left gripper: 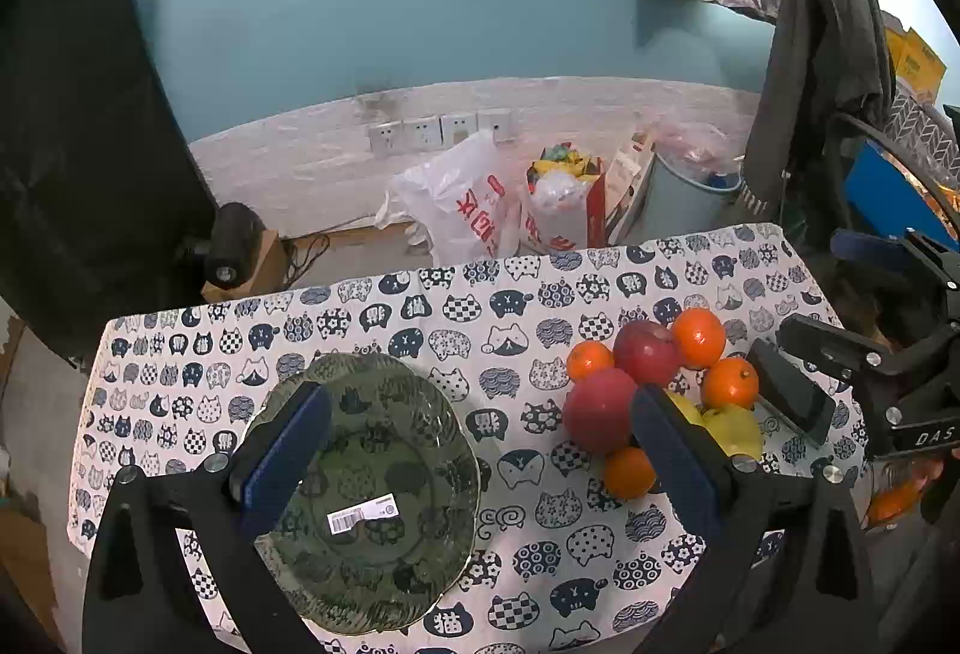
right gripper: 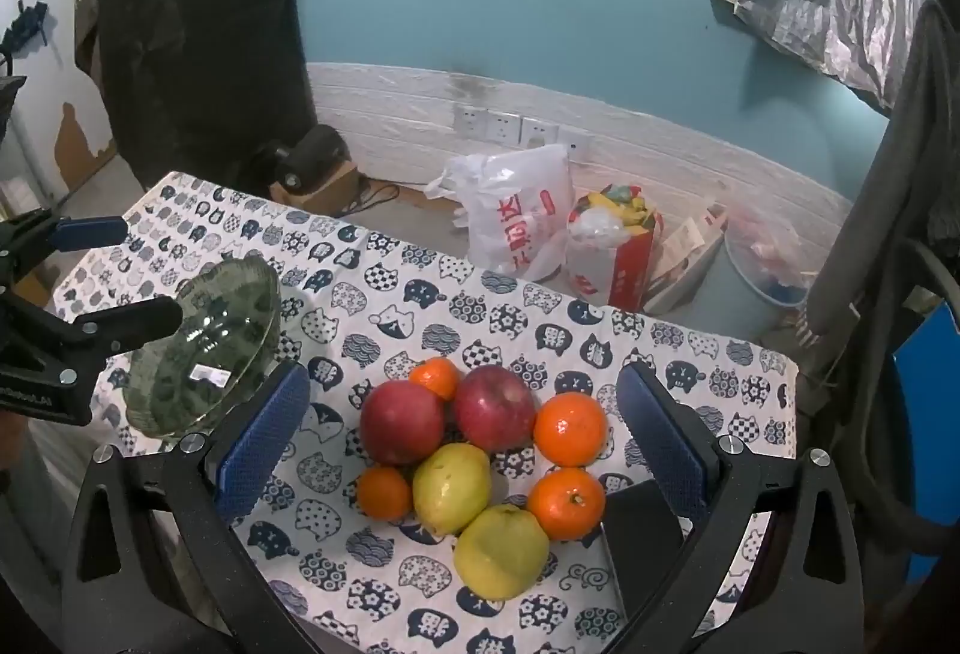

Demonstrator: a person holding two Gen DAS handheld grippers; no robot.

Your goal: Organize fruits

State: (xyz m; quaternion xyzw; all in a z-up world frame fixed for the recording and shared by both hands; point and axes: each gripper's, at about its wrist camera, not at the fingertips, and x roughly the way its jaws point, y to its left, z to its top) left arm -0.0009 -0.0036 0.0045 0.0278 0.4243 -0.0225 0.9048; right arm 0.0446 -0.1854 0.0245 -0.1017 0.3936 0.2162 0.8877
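A pile of fruit lies on the cat-print tablecloth (right gripper: 420, 294): two red apples (right gripper: 401, 421) (right gripper: 495, 407), two yellow-green pears (right gripper: 451, 486) (right gripper: 501, 552) and several oranges (right gripper: 570, 427). In the left wrist view the pile (left gripper: 600, 408) is at the right. A green glass plate (left gripper: 366, 492) with a barcode sticker lies at the left; it also shows in the right wrist view (right gripper: 204, 348). My left gripper (left gripper: 480, 450) is open above the table between plate and fruit, empty. My right gripper (right gripper: 462, 444) is open above the fruit pile, empty.
Behind the table stand a white plastic bag (right gripper: 516, 210), a red bag (right gripper: 618, 246) and a grey bin (right gripper: 756, 282) on the floor. A dark coat hangs on a chair (left gripper: 822, 66) at the right. A black panel (left gripper: 78, 126) stands at the left.
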